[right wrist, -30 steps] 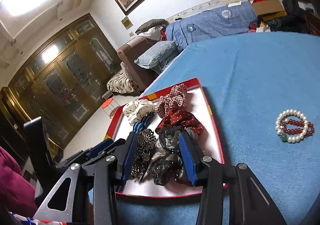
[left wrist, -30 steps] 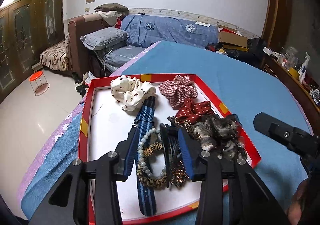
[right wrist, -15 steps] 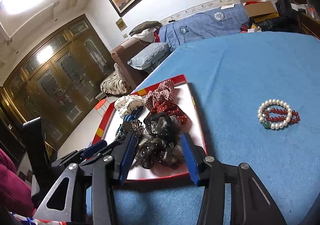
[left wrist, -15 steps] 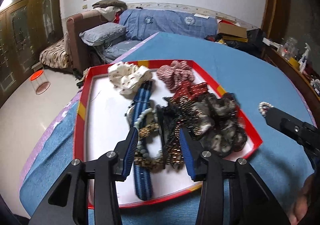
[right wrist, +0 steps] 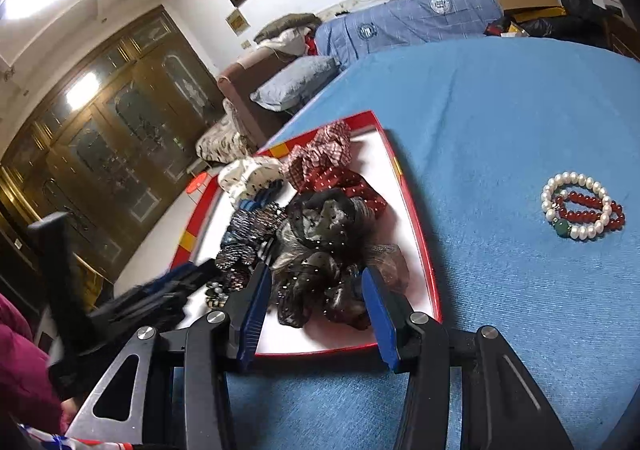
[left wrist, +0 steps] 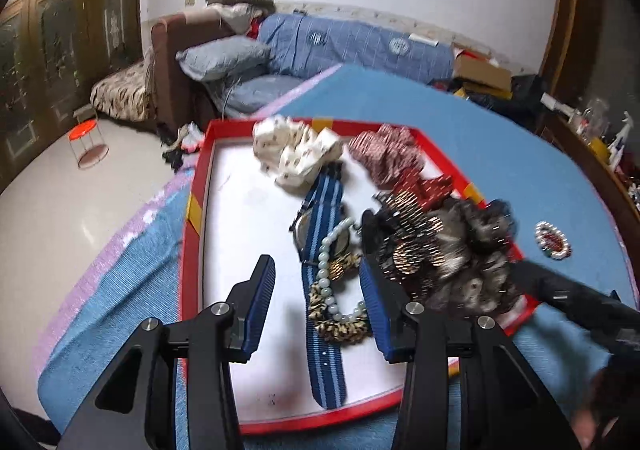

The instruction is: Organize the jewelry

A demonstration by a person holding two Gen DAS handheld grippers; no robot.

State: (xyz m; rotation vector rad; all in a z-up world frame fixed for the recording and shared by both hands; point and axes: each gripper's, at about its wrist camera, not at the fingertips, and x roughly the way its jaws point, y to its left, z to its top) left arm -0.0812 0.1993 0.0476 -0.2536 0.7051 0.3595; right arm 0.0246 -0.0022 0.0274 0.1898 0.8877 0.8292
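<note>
The left gripper (left wrist: 316, 302) hangs over the near part of the red tray (left wrist: 192, 234). Its fingers (left wrist: 260, 302) are apart and hold nothing. Between them lie a blue striped strap (left wrist: 326, 354) and a pale bead bracelet (left wrist: 332, 282) on a spotty band. The left side of the tray floor is bare white, so there is room there. The tray's left rim sits close to the left edge of the blue surface (left wrist: 120, 290).

The right gripper (right wrist: 312, 314) hangs over the tray's (right wrist: 420, 250) near right corner. Its fingers (right wrist: 376, 314) are apart too, with a dark scrunchie (right wrist: 320, 250) lying between them. It is not clamped.

Farther in the tray lie a red dotted bow (right wrist: 344, 182), a checked scrunchie (right wrist: 324, 154) and a white scrunchie (left wrist: 296, 154) by the far rim.

The right view shows a pearl bracelet (right wrist: 576, 206) and a red bead bracelet (right wrist: 592, 210) clearly. They touch and lie on the surface (right wrist: 500, 130), well apart from the tray's right rim, with lots of open blue around them. The left view shows them only as a small blur (left wrist: 554, 240). Only the left view shows the strap's full length.
</note>
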